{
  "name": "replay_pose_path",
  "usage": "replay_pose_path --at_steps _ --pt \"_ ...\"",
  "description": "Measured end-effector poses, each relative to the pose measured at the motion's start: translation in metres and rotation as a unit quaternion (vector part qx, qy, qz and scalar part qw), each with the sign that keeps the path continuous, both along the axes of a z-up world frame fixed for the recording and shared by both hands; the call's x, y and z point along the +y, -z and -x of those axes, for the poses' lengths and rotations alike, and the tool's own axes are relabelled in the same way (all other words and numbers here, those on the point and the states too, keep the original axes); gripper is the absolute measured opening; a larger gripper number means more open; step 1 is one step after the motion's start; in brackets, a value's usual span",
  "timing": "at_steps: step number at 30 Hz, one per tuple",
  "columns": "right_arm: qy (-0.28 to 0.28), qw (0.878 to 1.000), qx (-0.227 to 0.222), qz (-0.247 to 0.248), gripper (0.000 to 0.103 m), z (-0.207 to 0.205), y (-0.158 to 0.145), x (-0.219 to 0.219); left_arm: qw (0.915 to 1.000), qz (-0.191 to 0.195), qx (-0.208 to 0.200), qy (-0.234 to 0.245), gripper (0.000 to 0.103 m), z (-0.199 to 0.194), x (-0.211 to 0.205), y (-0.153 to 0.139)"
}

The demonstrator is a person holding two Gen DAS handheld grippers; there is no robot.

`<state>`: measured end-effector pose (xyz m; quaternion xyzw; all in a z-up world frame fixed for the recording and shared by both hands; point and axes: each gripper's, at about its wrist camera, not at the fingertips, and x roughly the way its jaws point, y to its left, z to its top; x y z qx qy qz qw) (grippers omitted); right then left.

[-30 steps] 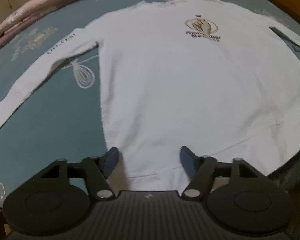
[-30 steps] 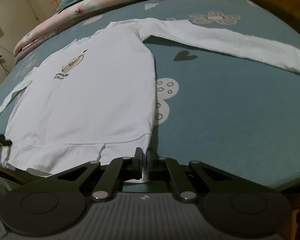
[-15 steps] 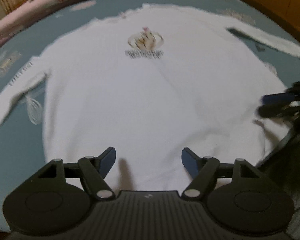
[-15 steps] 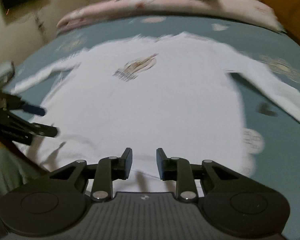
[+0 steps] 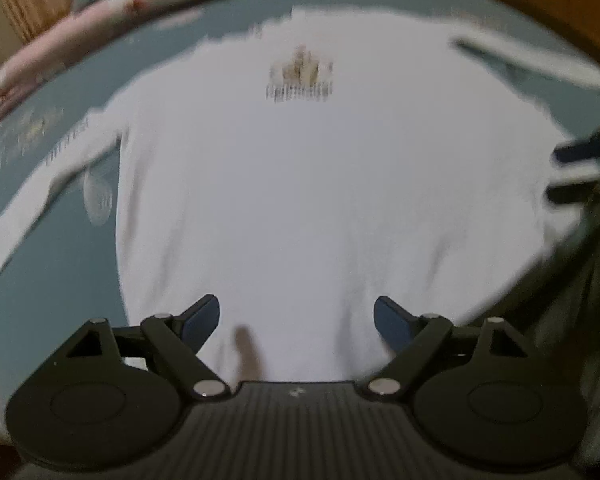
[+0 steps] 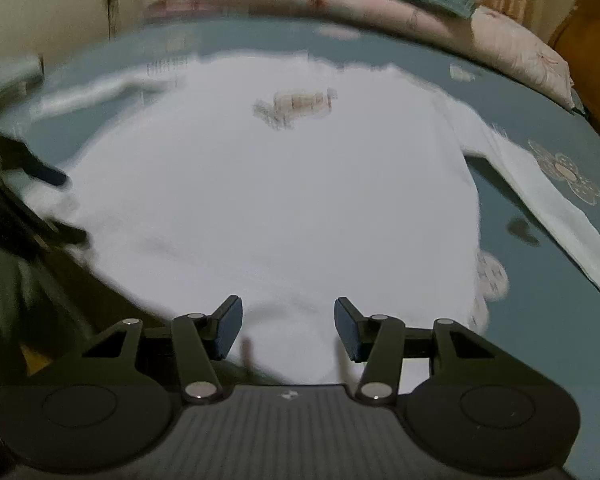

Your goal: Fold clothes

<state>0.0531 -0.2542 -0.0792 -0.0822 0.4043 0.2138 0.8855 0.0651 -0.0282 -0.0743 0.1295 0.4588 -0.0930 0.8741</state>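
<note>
Nearest the lens, the right tool (image 6: 288,326) has just been opening. A second ago its jaws were pinched shut at the hem; now they stand partway apart with nothing between them, so that corner has been let go. The left tool (image 5: 296,322) has spread a bit wider too, wide and empty, hovering over the lower middle of the white long-sleeve shirt (image 5: 320,184). Further up the frame the shirt lies flat, print up, sleeves out, on the teal bed (image 6: 540,320). Looks like the smoothing is finished and the first fold hasn't started.
</note>
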Motion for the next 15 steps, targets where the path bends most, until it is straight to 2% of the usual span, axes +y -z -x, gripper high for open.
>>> replay_pose_path --at_steps 4,7,8,10,12,15 --pt "0.000 1.000 0.003 0.008 0.056 -0.009 0.003 0.006 0.9999 0.011 0.002 -0.011 0.085 -0.023 -0.004 0.005" --pt "0.022 1.000 0.015 0.009 0.053 0.003 0.004 -0.021 0.9987 0.028 0.019 -0.037 0.088 -0.026 0.007 0.025" --pt "0.033 0.999 0.018 0.014 0.049 0.006 0.004 -0.029 0.9978 0.040 0.026 -0.045 0.091 -0.026 0.013 0.028" --pt "0.058 0.998 0.020 0.029 0.049 0.010 0.005 -0.043 0.9961 0.059 0.038 -0.054 0.092 -0.026 0.022 0.029" --pt "0.074 0.997 0.020 0.031 0.049 0.013 0.006 -0.053 0.9962 0.056 0.043 -0.050 0.092 -0.027 0.024 0.027" --pt "0.053 0.998 0.010 0.033 0.049 0.012 0.009 -0.036 0.9974 0.042 0.038 -0.044 0.092 -0.026 0.019 0.026"
